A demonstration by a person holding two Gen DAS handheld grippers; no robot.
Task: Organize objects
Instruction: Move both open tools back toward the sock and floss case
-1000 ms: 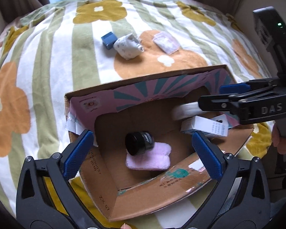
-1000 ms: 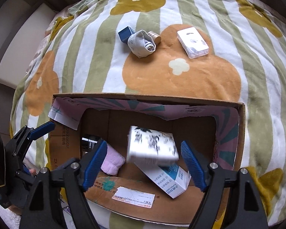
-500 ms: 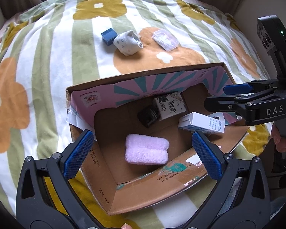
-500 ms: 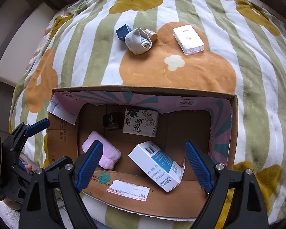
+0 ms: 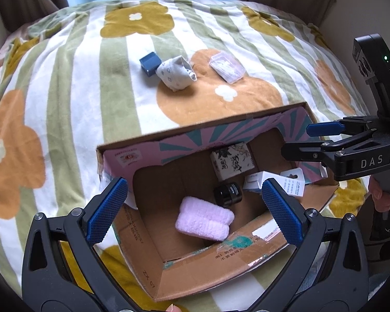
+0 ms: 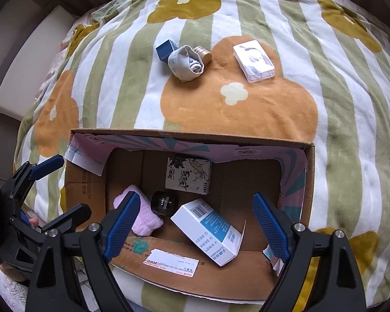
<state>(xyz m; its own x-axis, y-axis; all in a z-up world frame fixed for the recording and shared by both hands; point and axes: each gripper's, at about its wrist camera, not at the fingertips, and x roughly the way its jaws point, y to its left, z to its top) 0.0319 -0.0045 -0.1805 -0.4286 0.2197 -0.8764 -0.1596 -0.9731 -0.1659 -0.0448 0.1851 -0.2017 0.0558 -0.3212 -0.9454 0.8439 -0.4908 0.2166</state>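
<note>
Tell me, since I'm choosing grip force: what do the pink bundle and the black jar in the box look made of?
The pink bundle looks like soft terry or fleece cloth: fuzzy, matte, folded. The black jar looks like hard, glossy glass or plastic; its surface reflects light, so I can't tell which.

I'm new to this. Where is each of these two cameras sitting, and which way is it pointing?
Left wrist view: on the left gripper, looking down and forward over the cardboard box; its open blue fingers show, with the right gripper at the right edge.
Right wrist view: on the right gripper, above the box's near edge; the left gripper shows at left.
Both share the box, pink towel and rolled sock.
</note>
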